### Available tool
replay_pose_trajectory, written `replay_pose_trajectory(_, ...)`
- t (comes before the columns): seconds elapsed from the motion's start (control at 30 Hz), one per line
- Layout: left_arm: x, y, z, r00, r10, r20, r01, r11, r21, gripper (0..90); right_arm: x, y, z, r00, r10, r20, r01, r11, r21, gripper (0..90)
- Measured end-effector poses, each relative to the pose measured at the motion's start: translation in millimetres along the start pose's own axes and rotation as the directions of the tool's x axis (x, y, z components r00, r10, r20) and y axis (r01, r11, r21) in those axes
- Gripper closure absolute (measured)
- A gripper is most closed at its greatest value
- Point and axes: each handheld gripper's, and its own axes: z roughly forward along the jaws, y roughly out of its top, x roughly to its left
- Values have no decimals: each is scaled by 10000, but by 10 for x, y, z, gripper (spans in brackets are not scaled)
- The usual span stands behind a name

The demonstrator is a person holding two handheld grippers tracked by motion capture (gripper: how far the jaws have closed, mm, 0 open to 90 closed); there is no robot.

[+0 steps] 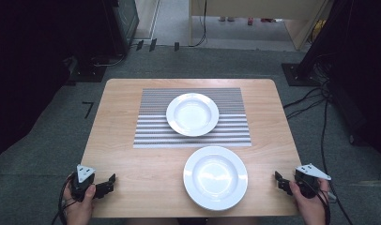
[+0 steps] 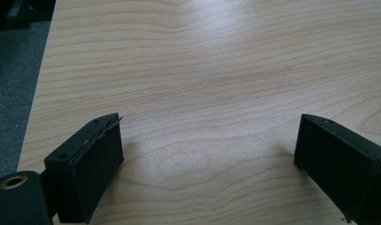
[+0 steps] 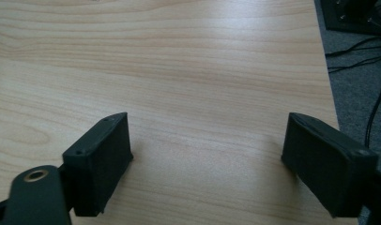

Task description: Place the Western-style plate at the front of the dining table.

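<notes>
No text, label, brand, number or sign could be read anywhere in the three views. A dark angular mark (image 1: 87, 108) lay on the grey carpet at about nine o'clock from the table (image 1: 118, 140), shaped somewhat like a figure seven, but it could not be told whether it was a numeral or merely a strip of tape.
</notes>
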Motion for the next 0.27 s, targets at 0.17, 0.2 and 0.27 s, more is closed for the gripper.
replay_pose_trajectory(0.17, -2, 1, 1, 10000, -36, -29, 36, 10000, 0, 81, 1, 1, 5, 10000, -72, -67, 72, 10000, 39, 124)
replay_pose_trajectory(0.2, -2, 1, 1, 10000, -36, -32, 36, 10000, 0, 81, 0, 2, 5, 9999, -85, -70, 85, 10000, 40, 123)
replay_pose_trajectory(0.27, -2, 2, 2, 10000, -38, -37, 38, 10000, 0, 81, 0, 2, 6, 9999, -89, -74, 89, 10000, 41, 122)
